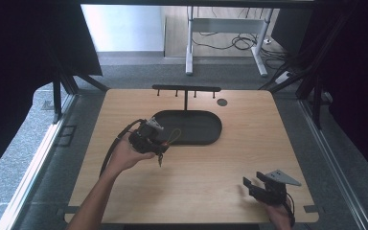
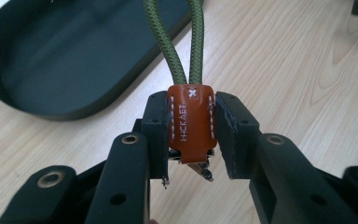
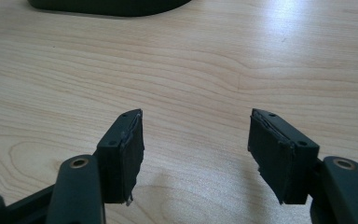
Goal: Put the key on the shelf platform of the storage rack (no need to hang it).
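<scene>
My left gripper (image 2: 190, 108) is shut on an orange-brown leather key fob (image 2: 189, 133), with a pad pressed against each side of it. A green cord loop (image 2: 179, 42) rises from the fob, and small metal parts (image 2: 204, 170) hang under it. In the high view the left gripper (image 1: 164, 143) is held above the table just left of the black oval tray (image 1: 206, 125), the cord loop (image 1: 175, 135) reaching toward the tray. My right gripper (image 1: 247, 186) rests near the table's front right corner. Its jaws (image 3: 196, 140) stand open over bare wood with nothing between them.
A black T-shaped rack with small hooks (image 1: 187, 89) stands behind the tray at the table's (image 1: 249, 143) far edge. A small dark round disc (image 1: 222, 102) lies to its right. The tray's rim (image 2: 98, 100) lies close to the fob in the left gripper view.
</scene>
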A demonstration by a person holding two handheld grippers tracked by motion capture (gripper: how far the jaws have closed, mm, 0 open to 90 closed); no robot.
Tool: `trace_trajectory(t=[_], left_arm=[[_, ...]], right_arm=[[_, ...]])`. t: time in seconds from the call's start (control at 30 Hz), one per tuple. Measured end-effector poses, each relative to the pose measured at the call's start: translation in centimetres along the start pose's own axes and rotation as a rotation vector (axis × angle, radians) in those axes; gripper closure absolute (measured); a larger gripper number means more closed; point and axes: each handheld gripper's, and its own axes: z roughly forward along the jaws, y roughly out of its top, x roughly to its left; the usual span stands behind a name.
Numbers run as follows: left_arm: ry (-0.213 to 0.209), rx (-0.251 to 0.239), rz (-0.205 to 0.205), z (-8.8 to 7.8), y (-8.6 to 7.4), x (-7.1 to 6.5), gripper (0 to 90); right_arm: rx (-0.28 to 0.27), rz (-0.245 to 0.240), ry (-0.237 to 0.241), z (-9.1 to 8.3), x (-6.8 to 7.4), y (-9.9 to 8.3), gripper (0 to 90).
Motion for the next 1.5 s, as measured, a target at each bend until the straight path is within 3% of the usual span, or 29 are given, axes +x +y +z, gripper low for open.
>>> trace_trajectory(t=[0.8,1.1,1.27,1.5], left_arm=[[0.021,0.019,0.005,0.0,3.0,1.8,67.1],[0.029,0.044,0.014,0.6,4.9,2.1,67.0],[0.022,0.029,0.004,0.5,5.6,2.5,67.1],[0.027,0.059,0.011,1.2,6.2,3.1,67.1]], right_arm=[[-0.001,0.004,-0.001,0.0,-0.1,0.0,36.6],[-0.001,0.003,0.000,0.0,-0.2,0.0,36.7],[0.001,0.005,0.001,-0.1,-0.2,0.0,36.6],[0.001,0.003,0.000,-0.1,-0.2,0.0,36.6]])
